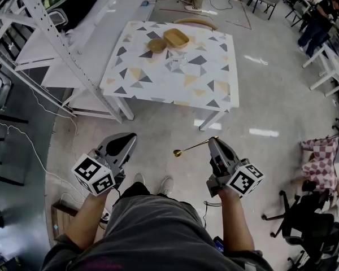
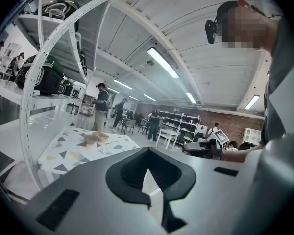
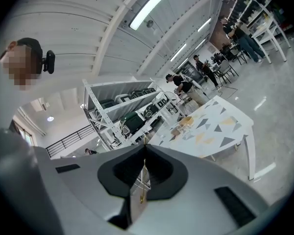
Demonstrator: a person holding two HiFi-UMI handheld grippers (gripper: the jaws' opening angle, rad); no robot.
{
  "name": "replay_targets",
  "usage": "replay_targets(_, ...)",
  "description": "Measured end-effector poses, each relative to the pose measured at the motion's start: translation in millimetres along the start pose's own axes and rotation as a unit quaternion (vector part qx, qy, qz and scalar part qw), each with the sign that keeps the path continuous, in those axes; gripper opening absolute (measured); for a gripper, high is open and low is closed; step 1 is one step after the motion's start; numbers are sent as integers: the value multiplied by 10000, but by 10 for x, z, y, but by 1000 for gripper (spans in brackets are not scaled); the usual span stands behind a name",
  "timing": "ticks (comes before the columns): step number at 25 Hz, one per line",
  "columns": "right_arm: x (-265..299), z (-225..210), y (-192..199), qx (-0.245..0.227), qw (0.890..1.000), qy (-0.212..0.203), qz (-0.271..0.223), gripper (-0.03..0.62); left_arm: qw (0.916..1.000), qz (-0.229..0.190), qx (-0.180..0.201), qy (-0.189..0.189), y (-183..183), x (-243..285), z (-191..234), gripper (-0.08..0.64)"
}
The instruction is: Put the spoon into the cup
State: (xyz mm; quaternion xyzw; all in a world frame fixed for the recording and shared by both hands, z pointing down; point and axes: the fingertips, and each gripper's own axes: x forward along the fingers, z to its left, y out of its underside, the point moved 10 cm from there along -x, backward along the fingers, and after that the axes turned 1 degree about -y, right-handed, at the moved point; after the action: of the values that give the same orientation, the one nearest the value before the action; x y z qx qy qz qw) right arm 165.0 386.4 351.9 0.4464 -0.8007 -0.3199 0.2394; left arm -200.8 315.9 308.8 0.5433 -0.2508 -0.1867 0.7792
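Observation:
I stand well back from the triangle-patterned table point(image 1: 212, 89). On it a clear glass cup point(image 1: 175, 65) stands in front of two wooden bowls point(image 1: 177, 38). My right gripper point(image 1: 214, 141) is shut on the handle of a gold spoon point(image 1: 185, 149); the spoon's bowl points left, above the floor. In the right gripper view the spoon point(image 3: 142, 182) shows edge-on between the jaws of the right gripper point(image 3: 143, 148). My left gripper point(image 1: 126, 138) is shut with nothing in it; in its own view the left gripper point(image 2: 148, 153) points toward the table point(image 2: 73, 151).
A metal shelving rack point(image 1: 56, 44) with bags stands to the left of the table. A chair back point(image 1: 195, 21) shows behind the table. Office chairs point(image 1: 305, 219) stand at the lower right, and other people stand farther off in the room.

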Motion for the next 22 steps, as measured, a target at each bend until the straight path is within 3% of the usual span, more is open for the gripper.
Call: replay_targets(22, 11, -332, -200, -91, 9997, -196, 129, 23, 9996, -123, 66, -251, -31, 249, -150, 15)
